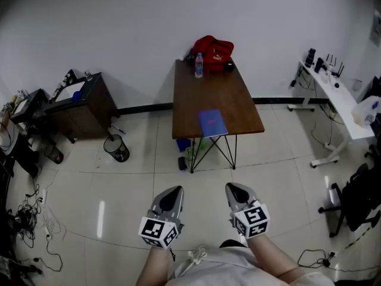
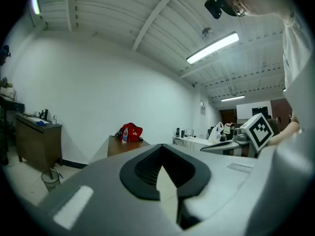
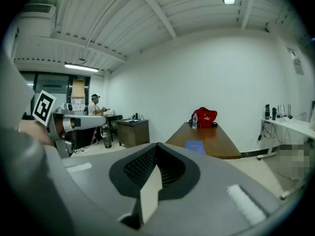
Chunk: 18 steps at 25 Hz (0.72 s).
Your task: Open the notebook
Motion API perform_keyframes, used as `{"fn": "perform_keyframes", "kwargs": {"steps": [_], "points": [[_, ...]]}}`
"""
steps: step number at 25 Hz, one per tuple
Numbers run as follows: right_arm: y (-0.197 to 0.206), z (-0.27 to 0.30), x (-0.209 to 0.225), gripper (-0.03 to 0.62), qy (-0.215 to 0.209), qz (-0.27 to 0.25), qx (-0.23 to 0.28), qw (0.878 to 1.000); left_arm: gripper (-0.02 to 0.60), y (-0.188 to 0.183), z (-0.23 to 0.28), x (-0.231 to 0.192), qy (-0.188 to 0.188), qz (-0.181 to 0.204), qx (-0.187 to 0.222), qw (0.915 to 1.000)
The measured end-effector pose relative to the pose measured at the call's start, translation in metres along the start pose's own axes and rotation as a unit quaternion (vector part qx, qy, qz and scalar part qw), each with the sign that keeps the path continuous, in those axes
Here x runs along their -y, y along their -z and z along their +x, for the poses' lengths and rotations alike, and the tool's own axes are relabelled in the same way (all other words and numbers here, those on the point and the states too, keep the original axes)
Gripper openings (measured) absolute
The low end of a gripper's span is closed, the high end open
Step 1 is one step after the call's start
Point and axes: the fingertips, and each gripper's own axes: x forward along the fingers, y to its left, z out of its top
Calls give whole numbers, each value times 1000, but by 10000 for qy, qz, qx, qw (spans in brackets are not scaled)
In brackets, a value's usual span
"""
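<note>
Plainly, the task is not yet under way. The person stands on the tiled floor, well apart from the brown surface (image 1: 238, 109). Both tools are carried low and close to the body, pointing ahead, a posture that suits an approach rather than a reach. The left claw (image 1: 172, 194) and the right claw (image 1: 236, 190) sit side by side, near each other but apart. Each gripper view shows its jaws brought together with nothing between them, probably because there is nothing within range to take.

The blue notebook (image 1: 212, 123) lies flat and closed at the near end of the surface, close to the near edge. From there its cover should be easy to reach from the person's side. The red bag (image 1: 212, 51) and the water bottle (image 1: 199, 65) stand at the far end by the wall, well apart from the notebook.

The head view alone gives the whole layout, including the dark cabinet (image 1: 80, 103) to the left and the white desk (image 1: 339, 103) to the right. The right gripper view shows the notebook as a blue patch above its jaws, and also a second person (image 3: 94, 103) far off at the left. The left gripper view shows the bag and bottle, but the gripper's own body hides the near end of the surface, so the notebook does not appear there.
</note>
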Motion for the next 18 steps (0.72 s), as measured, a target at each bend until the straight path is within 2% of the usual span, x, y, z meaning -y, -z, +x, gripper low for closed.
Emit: {"fn": "perform_keyframes", "kwargs": {"steps": [5,10,14,18], "points": [[7,20,-11,5,-39,-68,-72,9999,6,9,0,-20,-38,-72,-35,10000],[11,46,2,5,-55,-46,-169,9998,5,21,10,-45,-184,-195,-76,9996],[10,83,26,5,-51,10,-239,9997,5,28,39,-71,-233,-258,-138,9993],[9,137,57,5,-75,129,-317,9994,6,36,92,-99,-117,-322,-312,9989]]}}
